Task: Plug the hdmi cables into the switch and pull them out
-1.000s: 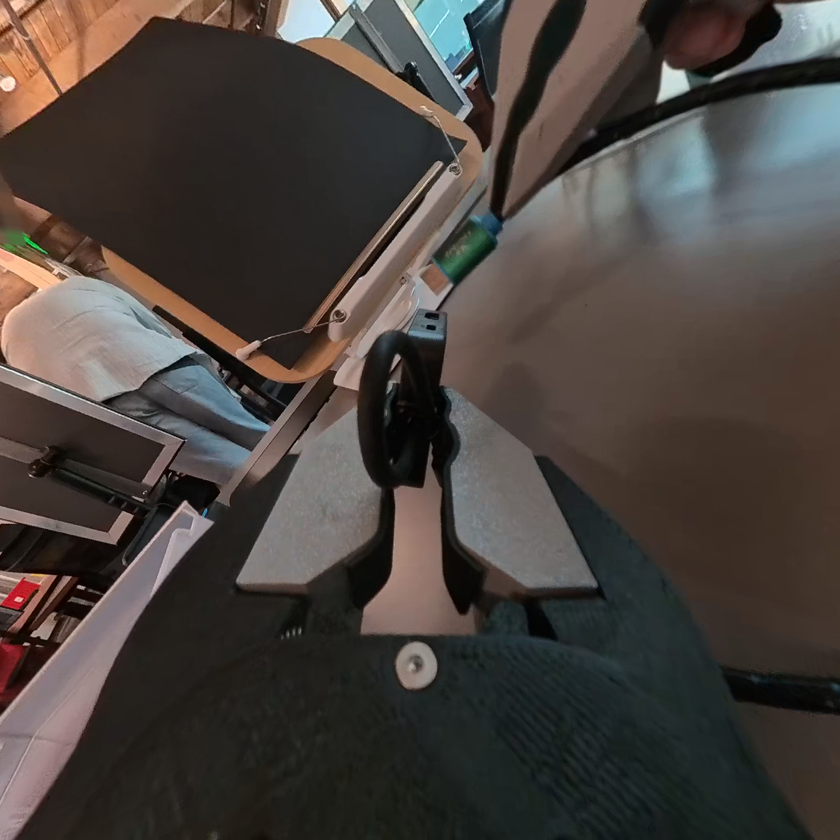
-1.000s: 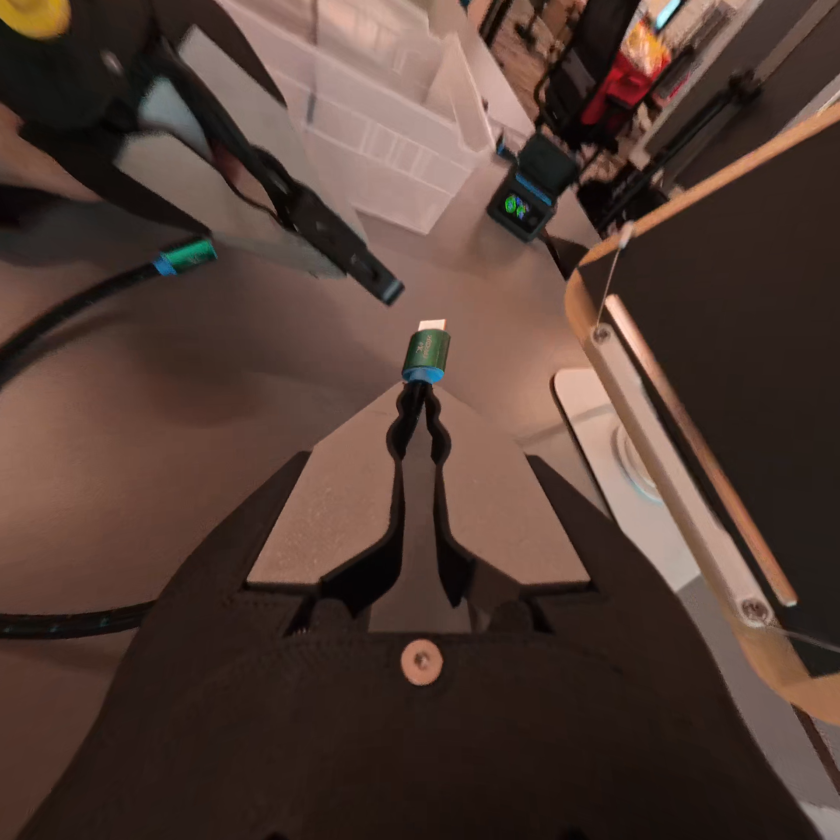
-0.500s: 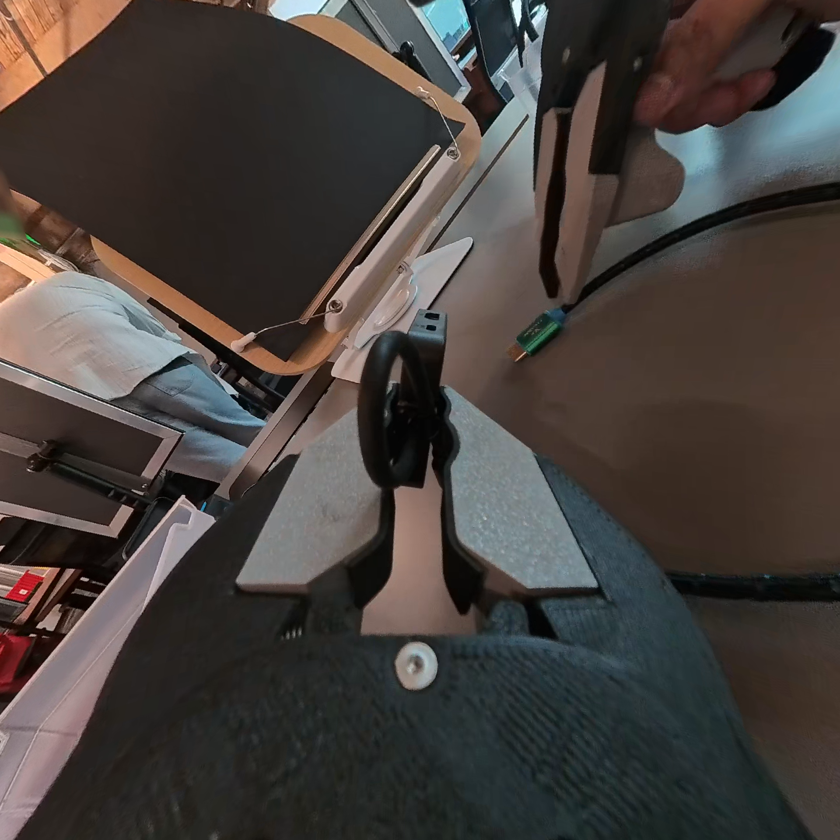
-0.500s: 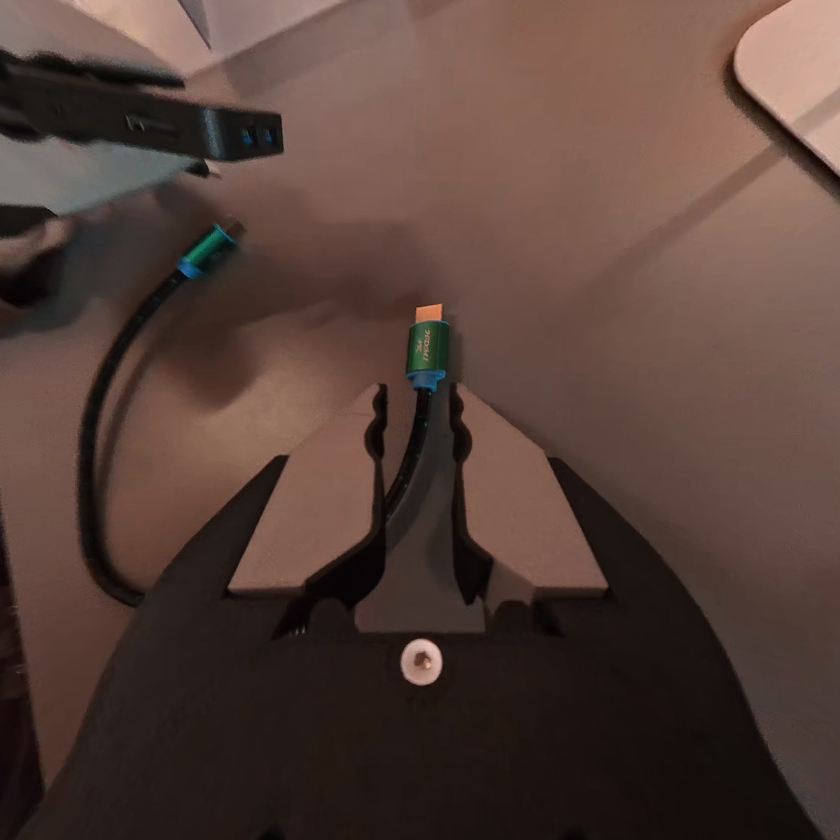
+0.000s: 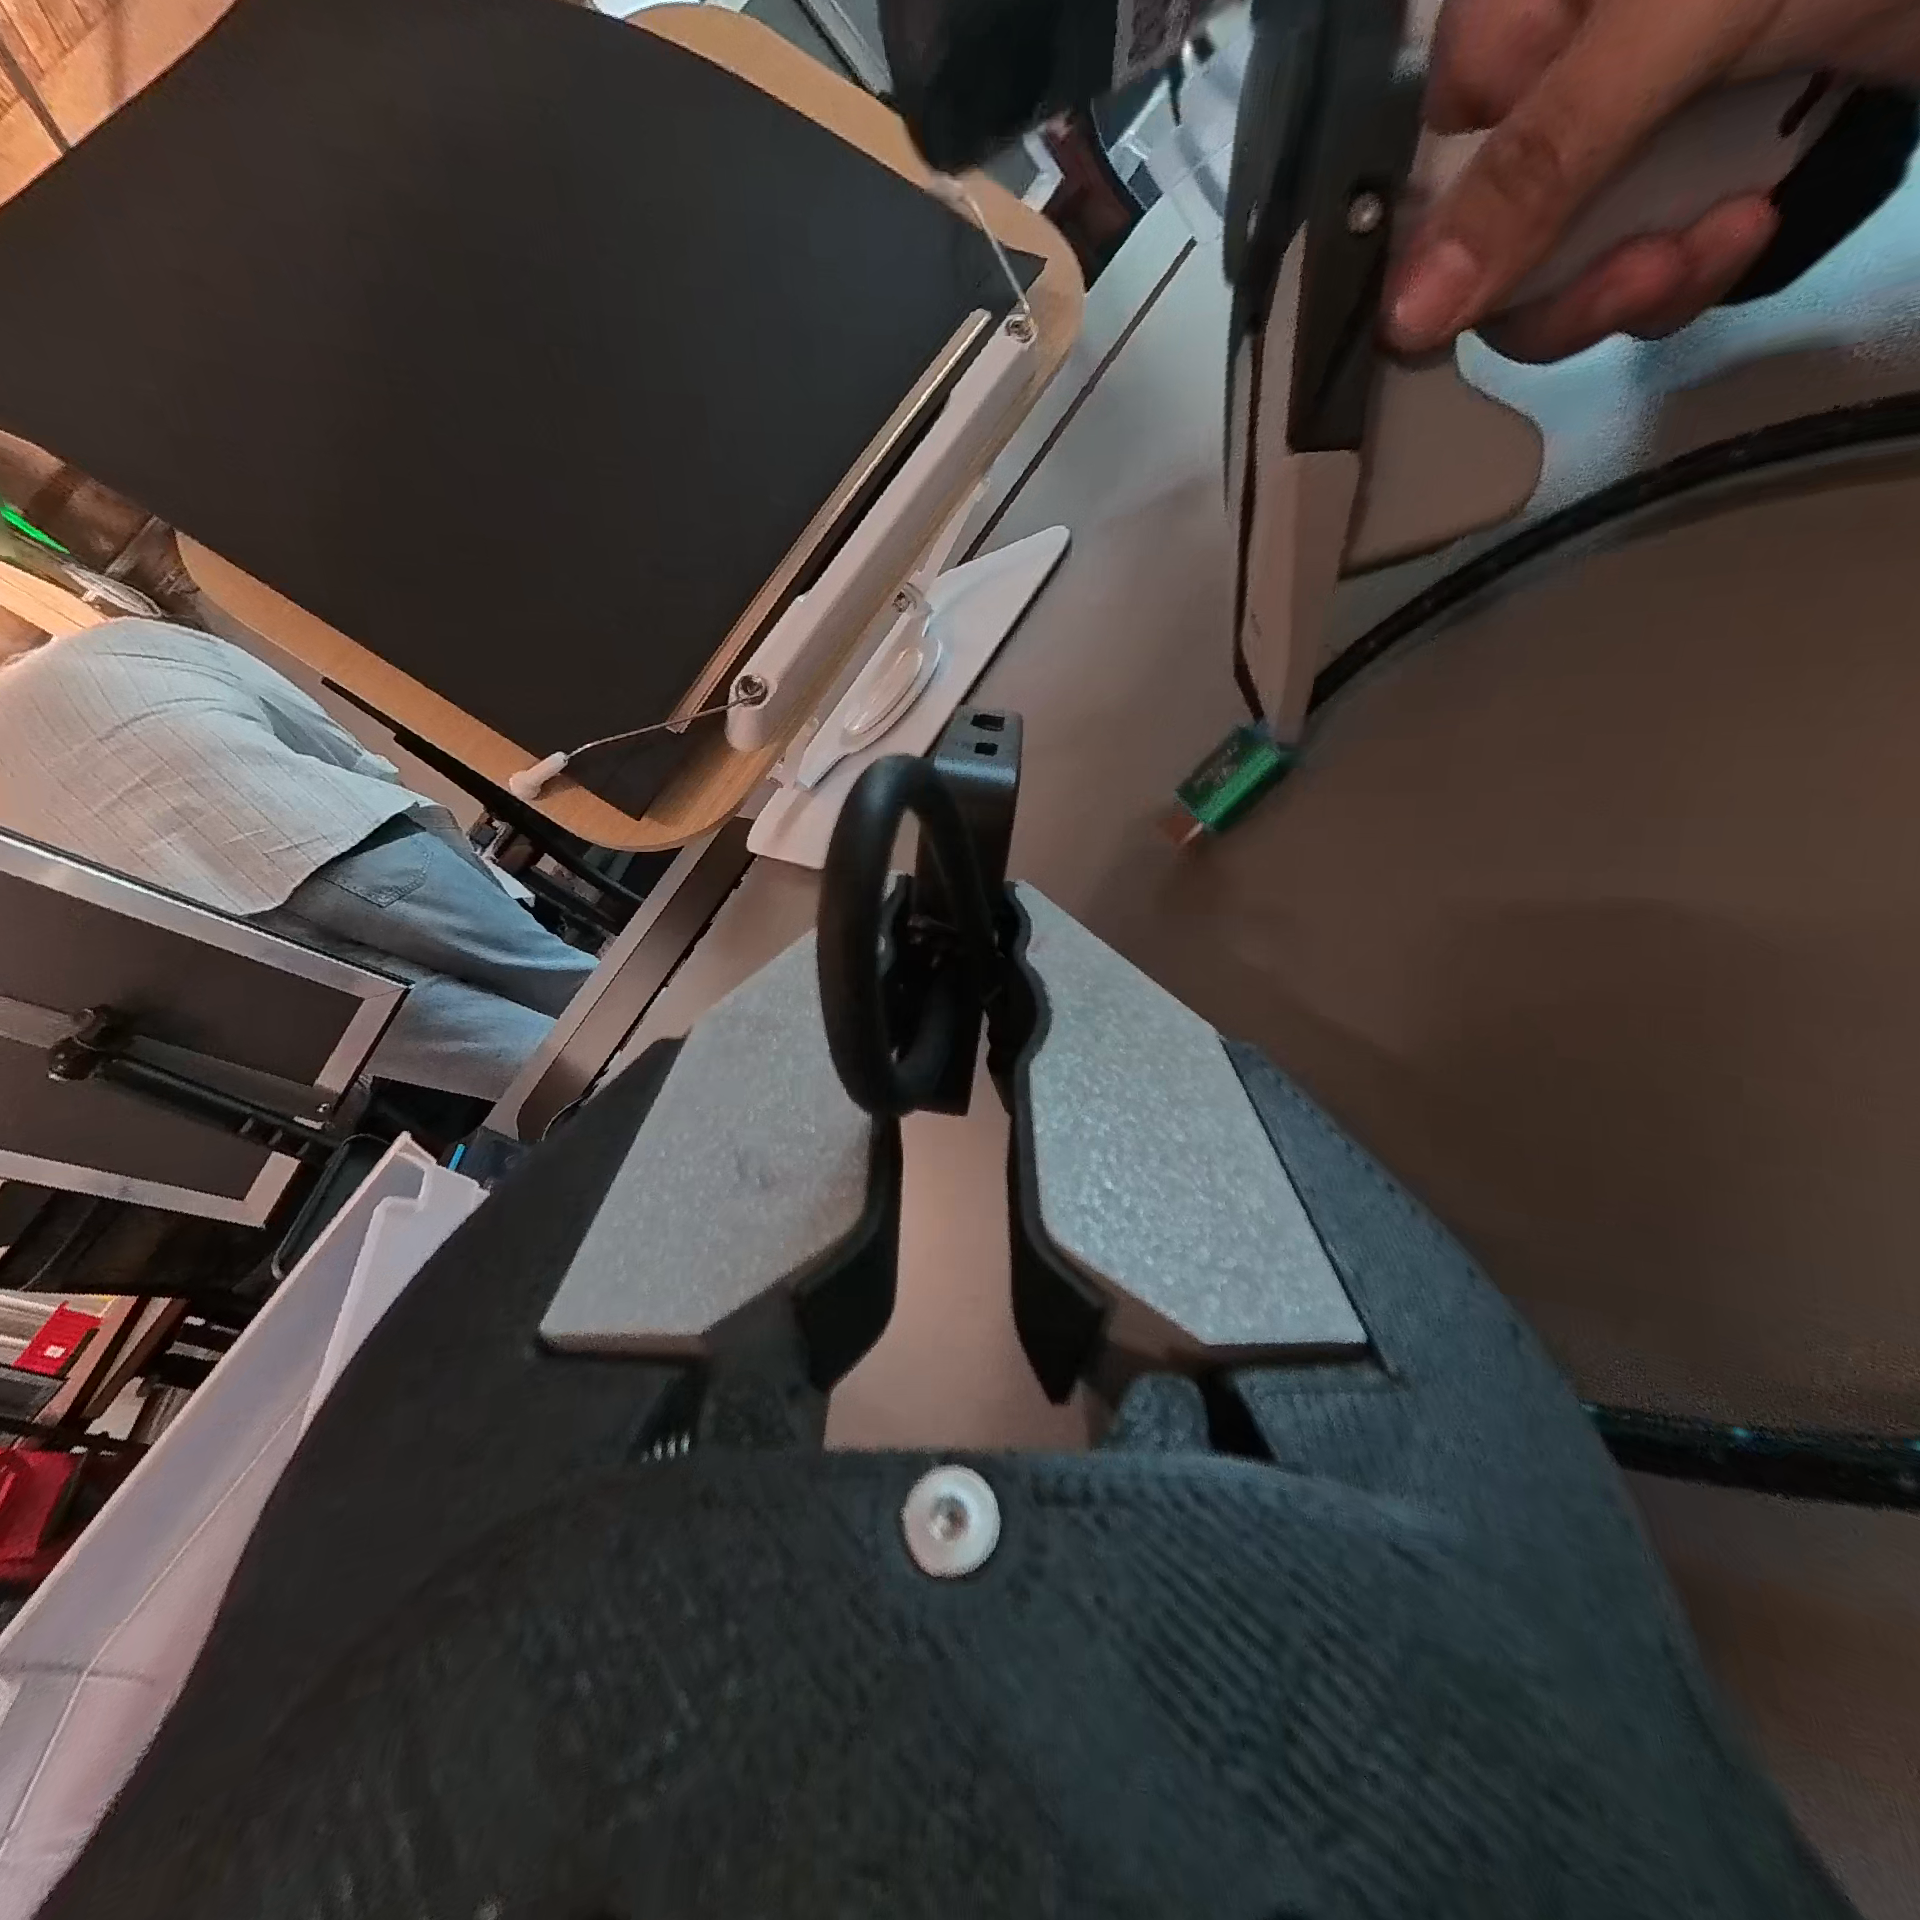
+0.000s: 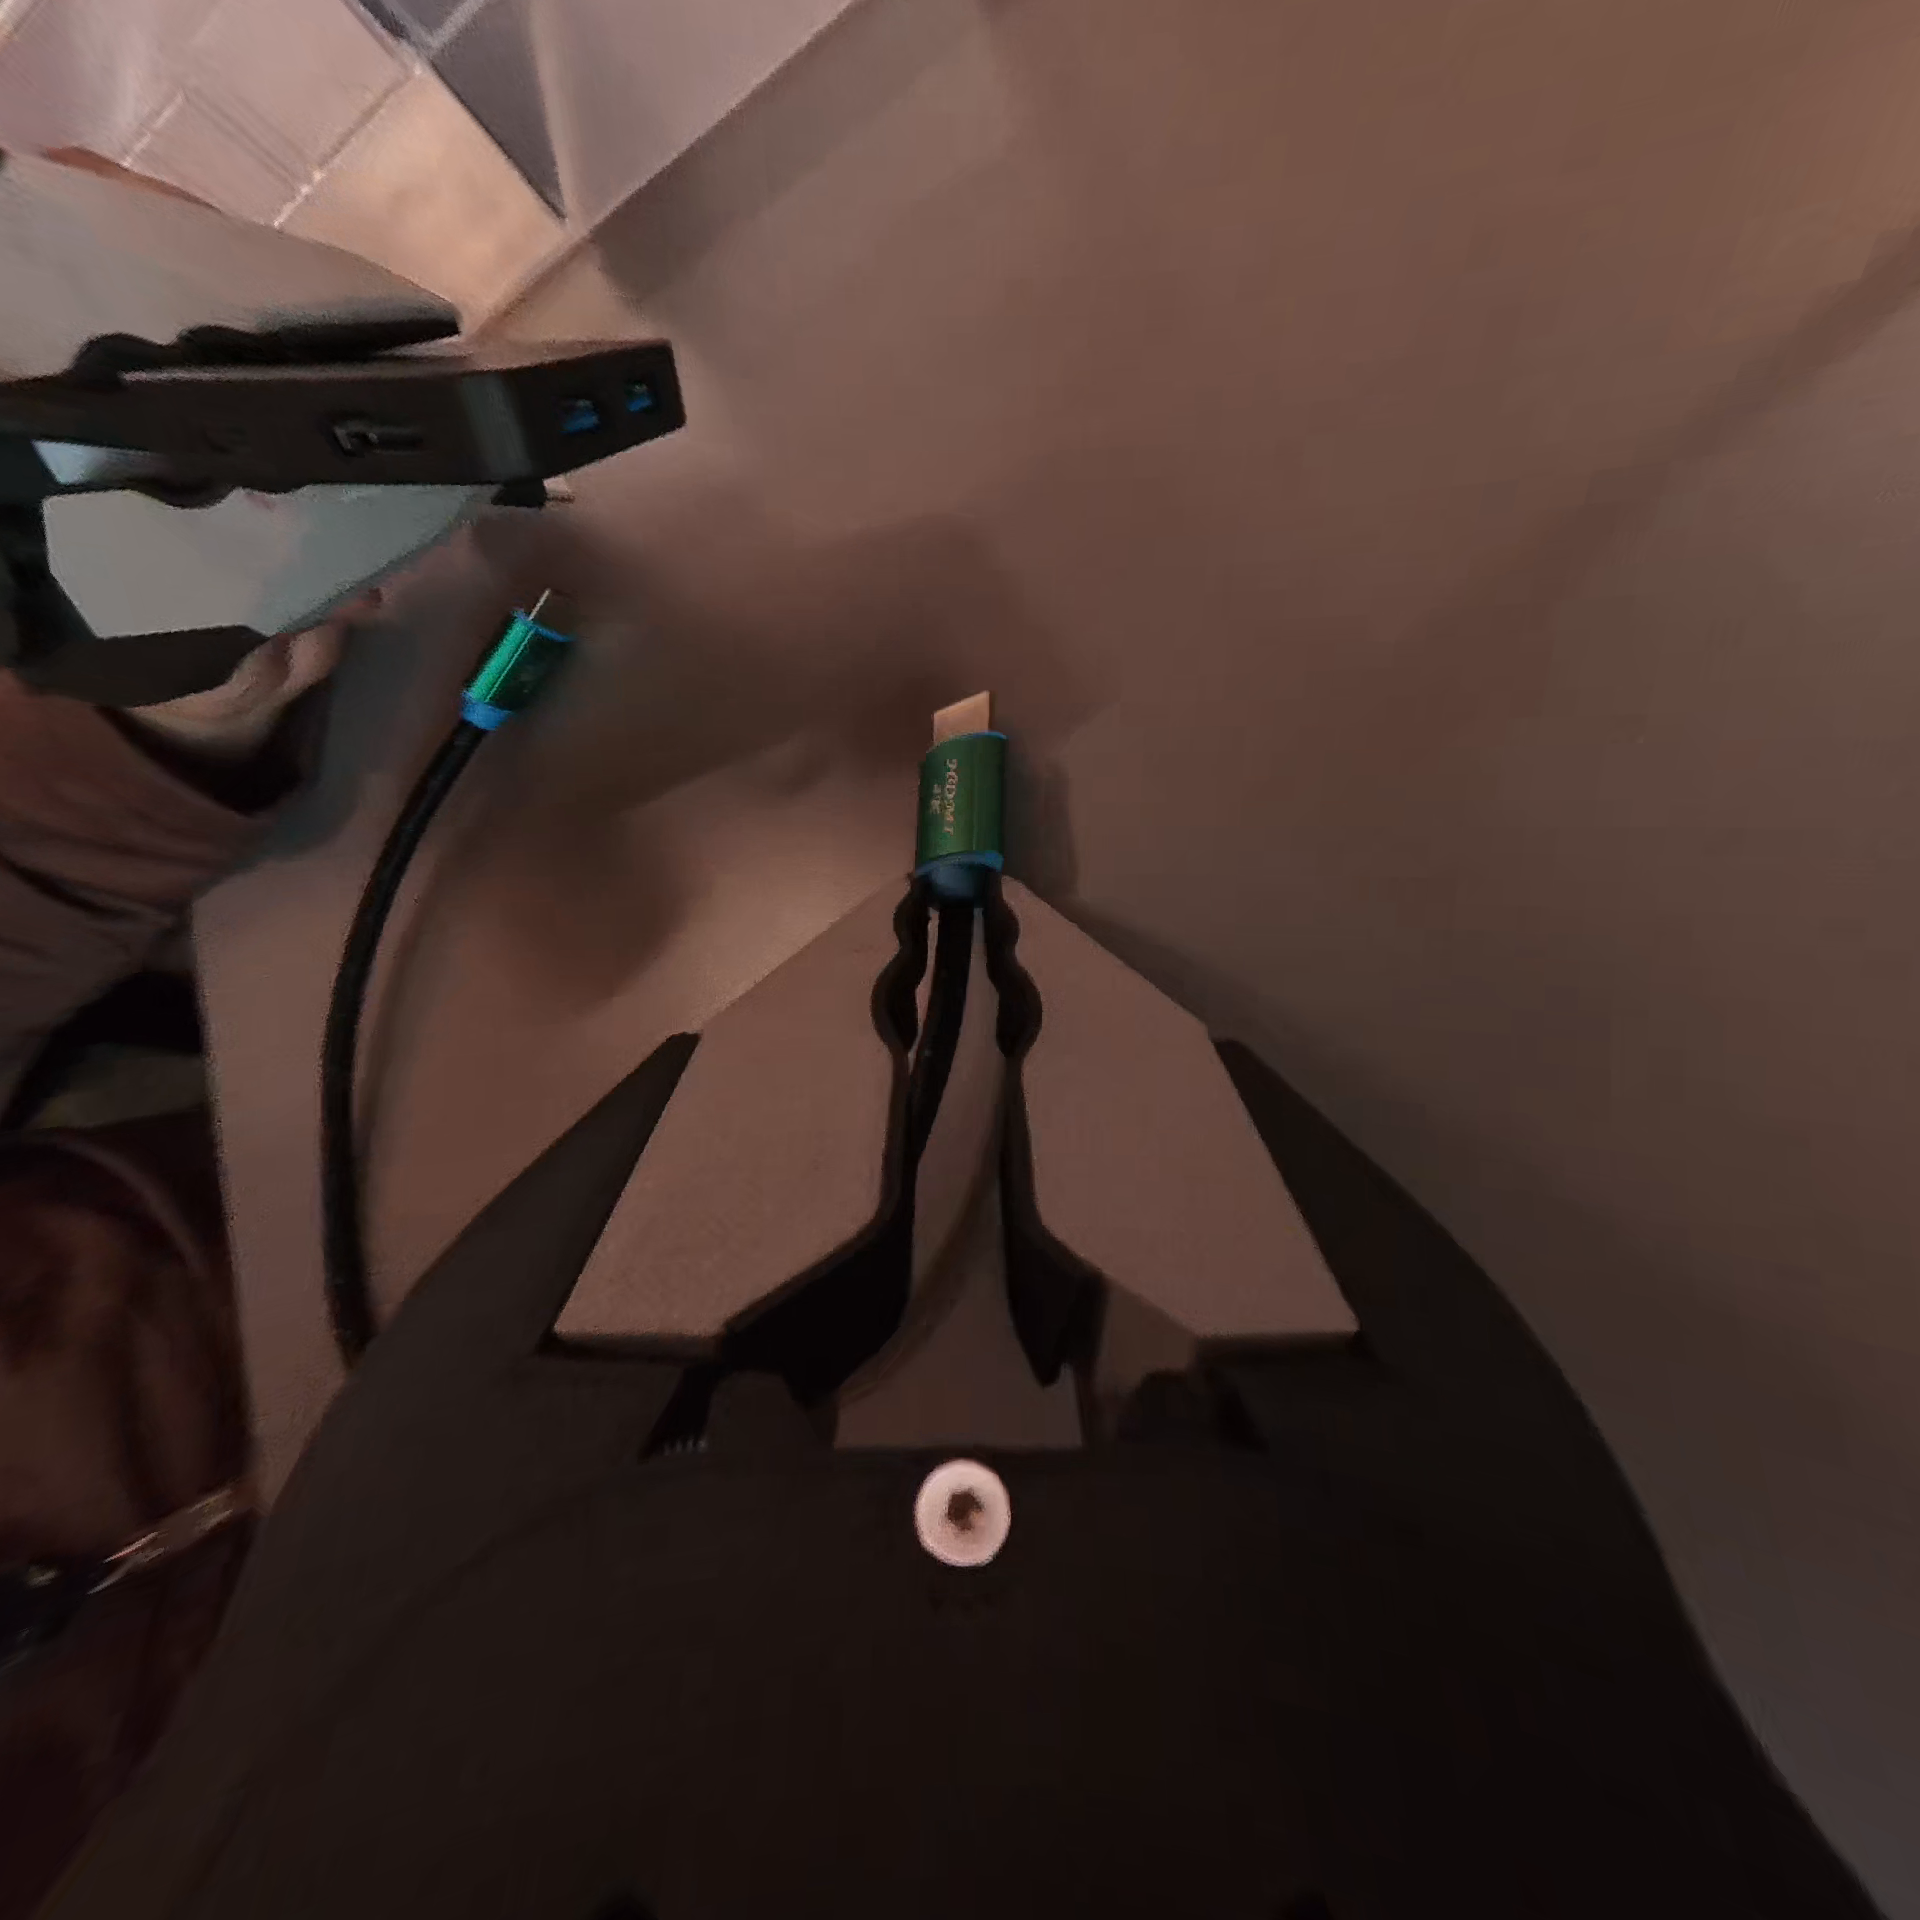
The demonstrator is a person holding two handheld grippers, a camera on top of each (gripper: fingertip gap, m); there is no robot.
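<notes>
My left gripper (image 5: 961,914) is shut on the black switch (image 5: 975,774), which stands edge-up above the table with a looped black lead (image 5: 862,956) beside it. In the right wrist view the switch (image 6: 499,426) shows its blue ports at the left. My right gripper (image 6: 954,909) is closed around the black HDMI cable just behind its green plug (image 6: 961,800), which lies on the brown table (image 6: 1455,727). In the left wrist view the right gripper (image 5: 1268,707) points down at that plug (image 5: 1231,779). A second green plug (image 6: 520,665) lies loose below the switch.
A black panel with a wooden rim (image 5: 520,364) on a white stand (image 5: 914,644) lines the table's left side. A seated person (image 5: 208,748) is behind it. A white bin (image 5: 208,1455) is at the near left. Clear plastic boxes (image 6: 260,104) stand beyond the switch. The left gripper's tips are roughly 11 cm from the right gripper's.
My right gripper lowered its plug to the table, opened, and has narrowed again around the cable. My left gripper kept hold of the switch and barely moved.
</notes>
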